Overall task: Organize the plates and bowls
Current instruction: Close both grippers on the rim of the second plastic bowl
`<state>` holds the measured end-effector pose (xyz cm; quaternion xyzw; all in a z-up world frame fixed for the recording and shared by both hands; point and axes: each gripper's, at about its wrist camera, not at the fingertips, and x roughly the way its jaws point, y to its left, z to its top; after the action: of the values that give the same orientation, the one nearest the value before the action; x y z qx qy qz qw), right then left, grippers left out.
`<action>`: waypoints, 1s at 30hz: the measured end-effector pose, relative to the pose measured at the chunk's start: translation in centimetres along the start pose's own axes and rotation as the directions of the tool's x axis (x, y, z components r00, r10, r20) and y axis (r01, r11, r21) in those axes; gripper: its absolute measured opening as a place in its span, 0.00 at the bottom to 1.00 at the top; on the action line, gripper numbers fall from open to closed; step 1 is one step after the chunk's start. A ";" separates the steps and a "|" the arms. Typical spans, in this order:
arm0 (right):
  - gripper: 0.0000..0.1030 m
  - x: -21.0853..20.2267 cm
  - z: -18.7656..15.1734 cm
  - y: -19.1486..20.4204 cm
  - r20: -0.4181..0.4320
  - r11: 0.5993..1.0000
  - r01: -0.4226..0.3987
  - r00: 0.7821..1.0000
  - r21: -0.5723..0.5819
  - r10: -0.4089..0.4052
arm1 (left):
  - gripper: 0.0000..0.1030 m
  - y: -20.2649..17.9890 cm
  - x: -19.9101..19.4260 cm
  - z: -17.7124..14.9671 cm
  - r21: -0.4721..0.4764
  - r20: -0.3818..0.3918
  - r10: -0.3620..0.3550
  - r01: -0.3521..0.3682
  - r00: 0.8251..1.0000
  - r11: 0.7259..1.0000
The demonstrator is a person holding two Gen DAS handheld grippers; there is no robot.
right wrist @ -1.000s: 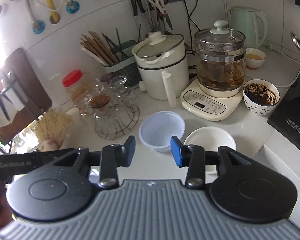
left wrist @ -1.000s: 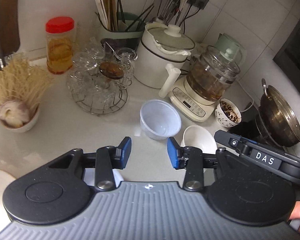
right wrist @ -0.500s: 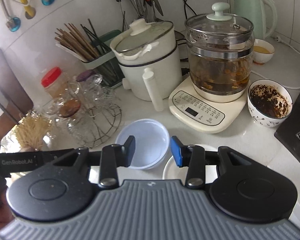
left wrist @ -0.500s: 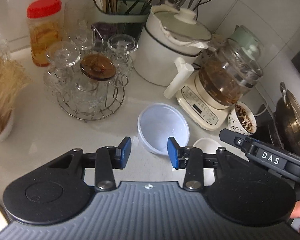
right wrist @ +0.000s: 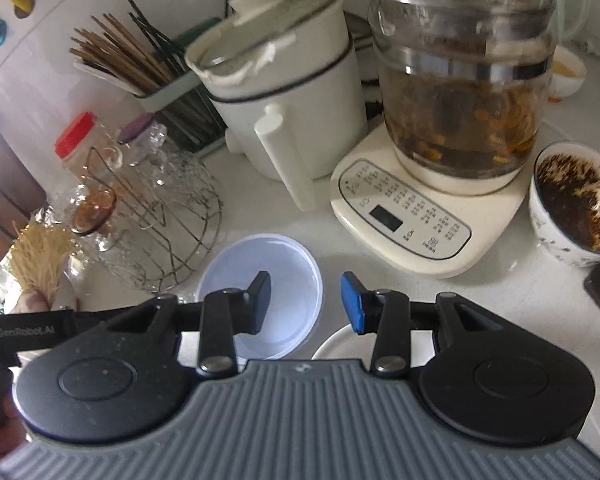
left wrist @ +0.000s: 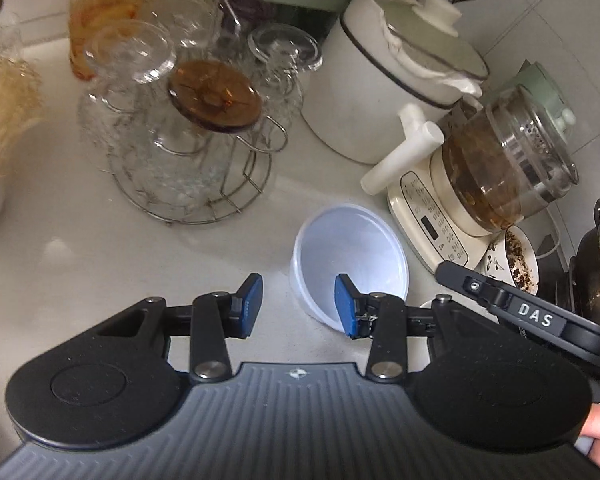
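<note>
A translucent white plastic bowl (left wrist: 354, 248) stands on the white counter; it also shows in the right wrist view (right wrist: 278, 264). My left gripper (left wrist: 298, 306) is open, its jaws straddling the bowl's near-left rim, the right pad inside the bowl. My right gripper (right wrist: 306, 302) is open, its jaws straddling the bowl's right rim, left pad over the bowl. A white ceramic bowl (right wrist: 342, 344) lies just under the right gripper, mostly hidden. The right gripper's arm (left wrist: 540, 320) shows in the left wrist view.
A wire rack of glass cups (left wrist: 188, 136) stands left of the bowl. A white pot (right wrist: 284, 92), a glass kettle on its base (right wrist: 460, 92) and a bowl of dark leaves (right wrist: 576, 204) stand behind and right. A dark wok (left wrist: 598, 280) is at far right.
Both grippers have moved forward and down toward the plastic bowl, which now sits between their jaws. Both stay open. The white ceramic bowl has slid mostly out of view.
</note>
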<state>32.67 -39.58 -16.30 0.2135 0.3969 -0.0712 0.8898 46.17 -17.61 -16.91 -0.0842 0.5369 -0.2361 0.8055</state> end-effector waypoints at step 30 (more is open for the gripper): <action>0.18 6.9 0.5 -1.0 -0.141 0.999 -0.019 0.990 0.043 0.025 | 0.18 0.3 7.7 1.5 -0.038 -0.146 -0.008 0.003 0.989 0.999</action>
<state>37.36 -40.44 -21.43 0.2408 0.4550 -0.0543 0.8556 50.04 -21.10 -22.76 -0.0835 0.5987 -0.2336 0.7616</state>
